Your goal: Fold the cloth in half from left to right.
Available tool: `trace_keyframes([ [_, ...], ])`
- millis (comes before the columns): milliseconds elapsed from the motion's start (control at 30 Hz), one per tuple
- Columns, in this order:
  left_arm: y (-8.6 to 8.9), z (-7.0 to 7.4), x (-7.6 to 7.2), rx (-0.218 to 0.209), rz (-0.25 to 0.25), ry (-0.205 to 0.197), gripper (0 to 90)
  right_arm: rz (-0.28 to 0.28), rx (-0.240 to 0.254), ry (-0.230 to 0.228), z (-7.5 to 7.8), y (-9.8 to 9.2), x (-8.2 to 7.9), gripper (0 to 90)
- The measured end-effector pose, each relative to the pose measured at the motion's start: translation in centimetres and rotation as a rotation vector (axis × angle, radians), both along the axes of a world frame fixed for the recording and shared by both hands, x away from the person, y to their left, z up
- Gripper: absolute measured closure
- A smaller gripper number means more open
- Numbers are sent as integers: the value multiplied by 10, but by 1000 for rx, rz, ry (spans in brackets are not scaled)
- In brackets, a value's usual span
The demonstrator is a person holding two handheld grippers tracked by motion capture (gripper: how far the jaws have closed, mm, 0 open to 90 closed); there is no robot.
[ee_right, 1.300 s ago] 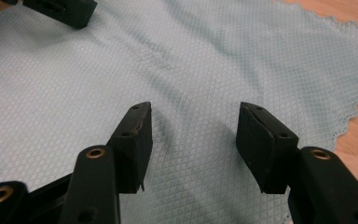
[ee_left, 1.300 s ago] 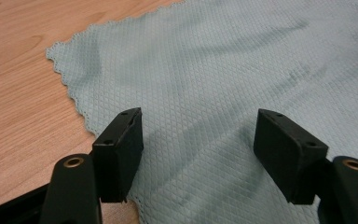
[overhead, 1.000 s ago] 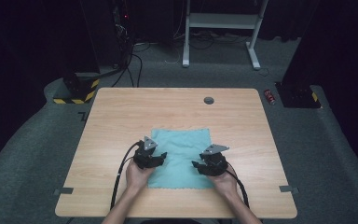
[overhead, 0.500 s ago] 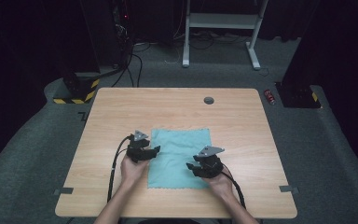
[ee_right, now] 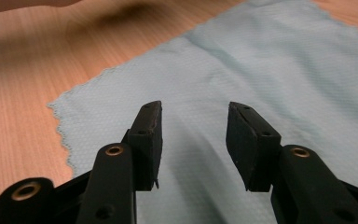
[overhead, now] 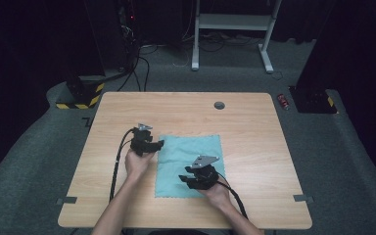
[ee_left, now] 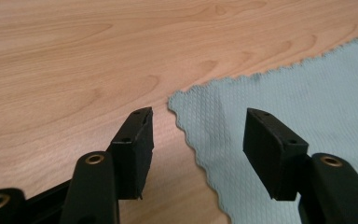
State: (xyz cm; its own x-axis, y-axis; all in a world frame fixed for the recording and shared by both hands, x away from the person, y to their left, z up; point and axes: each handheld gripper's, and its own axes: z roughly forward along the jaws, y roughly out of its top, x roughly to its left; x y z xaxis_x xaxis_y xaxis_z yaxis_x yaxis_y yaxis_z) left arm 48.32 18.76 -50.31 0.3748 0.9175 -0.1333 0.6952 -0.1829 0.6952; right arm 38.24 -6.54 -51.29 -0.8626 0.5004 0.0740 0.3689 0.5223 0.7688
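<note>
Cloth (overhead: pixel 190 164): teal, flat on table (overhead: pixel 127 107).
Left hand-held gripper (ee_left: pixel 196 130): jaws apart, empty, over the cloth's corner.
Right hand-held gripper (ee_right: pixel 193 125): closing lately, jaws apart, empty above cloth.

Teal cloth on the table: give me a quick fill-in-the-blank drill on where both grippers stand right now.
1. The teal cloth lies ____ on the wooden table.
2. The left gripper has its jaws ____, astride the cloth's corner.
3. The right gripper hangs over the ____, holding nothing.

Missing words: flat; open; cloth
</note>
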Motion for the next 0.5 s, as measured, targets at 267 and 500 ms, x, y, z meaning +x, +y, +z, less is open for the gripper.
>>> trace_keyframes([
  [267, -13, -5, 26, 66, 34, 14, 422, 71, 8, -15, 3, 21, -12, 570],
  [500, -10, -10, 29, 97, 68, 17, 440, 159, -6, -16, -1, 51, -27, 580],
])
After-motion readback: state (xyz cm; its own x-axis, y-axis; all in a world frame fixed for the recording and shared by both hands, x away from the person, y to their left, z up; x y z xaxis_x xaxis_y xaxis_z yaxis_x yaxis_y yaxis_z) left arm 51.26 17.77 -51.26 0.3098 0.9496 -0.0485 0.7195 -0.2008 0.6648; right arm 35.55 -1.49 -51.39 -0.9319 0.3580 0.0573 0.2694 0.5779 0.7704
